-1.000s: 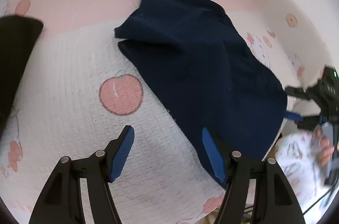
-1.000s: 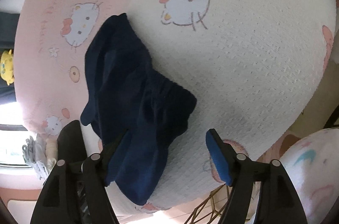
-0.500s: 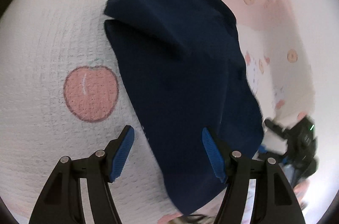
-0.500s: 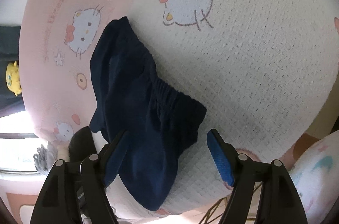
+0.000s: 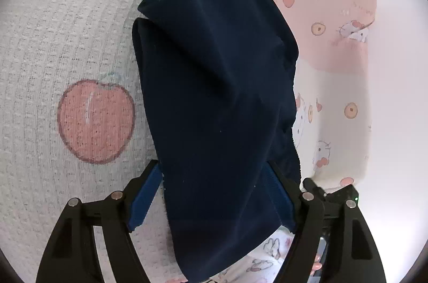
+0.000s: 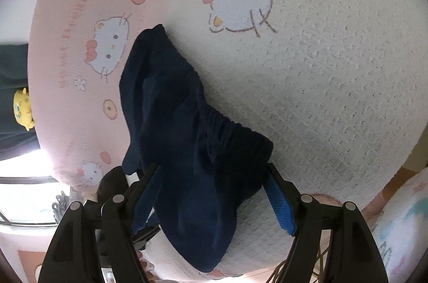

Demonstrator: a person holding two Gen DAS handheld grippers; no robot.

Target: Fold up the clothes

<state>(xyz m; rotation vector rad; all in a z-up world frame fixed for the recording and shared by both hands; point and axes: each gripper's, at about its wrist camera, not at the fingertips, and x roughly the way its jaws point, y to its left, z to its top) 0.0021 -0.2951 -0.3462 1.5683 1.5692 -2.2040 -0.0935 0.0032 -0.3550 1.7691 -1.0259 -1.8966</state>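
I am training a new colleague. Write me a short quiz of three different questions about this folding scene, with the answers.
1. True or false: the navy garment lies flat in one smooth layer.
2. Which fruit is printed on the blanket beside the garment? A) banana B) apple C) grapes
3. Fill in: both grippers have their jaws ____ around the near end of the garment.

Key:
1. False; it is bunched, with folds and a gathered waistband.
2. B, the apple.
3. Open; the left gripper and the right gripper straddle the cloth without pinching it.
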